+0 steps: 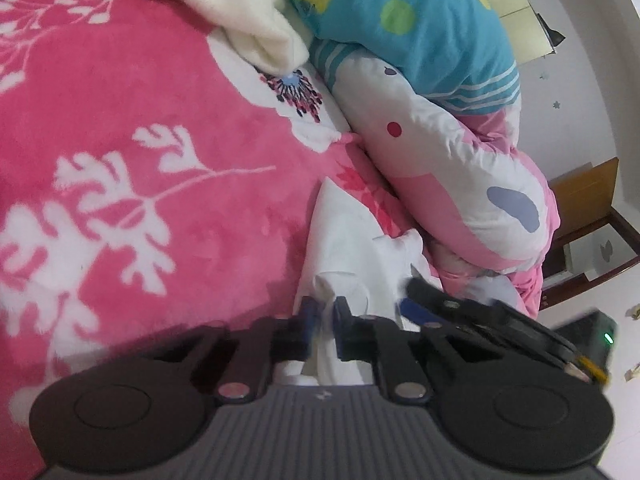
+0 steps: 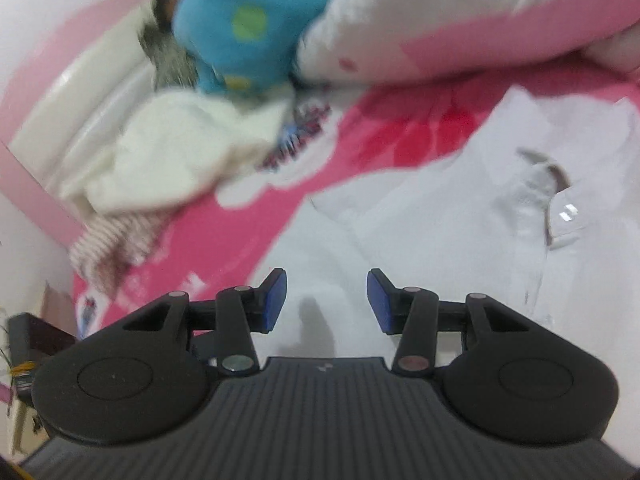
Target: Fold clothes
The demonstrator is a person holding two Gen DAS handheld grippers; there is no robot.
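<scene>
The left gripper (image 1: 324,320) clamps a bunched edge of the white shirt (image 2: 440,208) lying on the pink blanket (image 1: 120,100); the right gripper (image 2: 327,300) hovers, jaws apart. The thin pinch may slip if tugged.

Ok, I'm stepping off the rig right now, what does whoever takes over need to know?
Left gripper: shut on a bunched edge of the white shirt.
Right gripper: open, empty, hovering above the shirt's body.
Shirt lies crumpled on the pink blanket, collar visible; cream garment and quilt sit beyond it.
Done: one grip taken. Left: probably a second grip with the right, spread flat, fold.
</scene>
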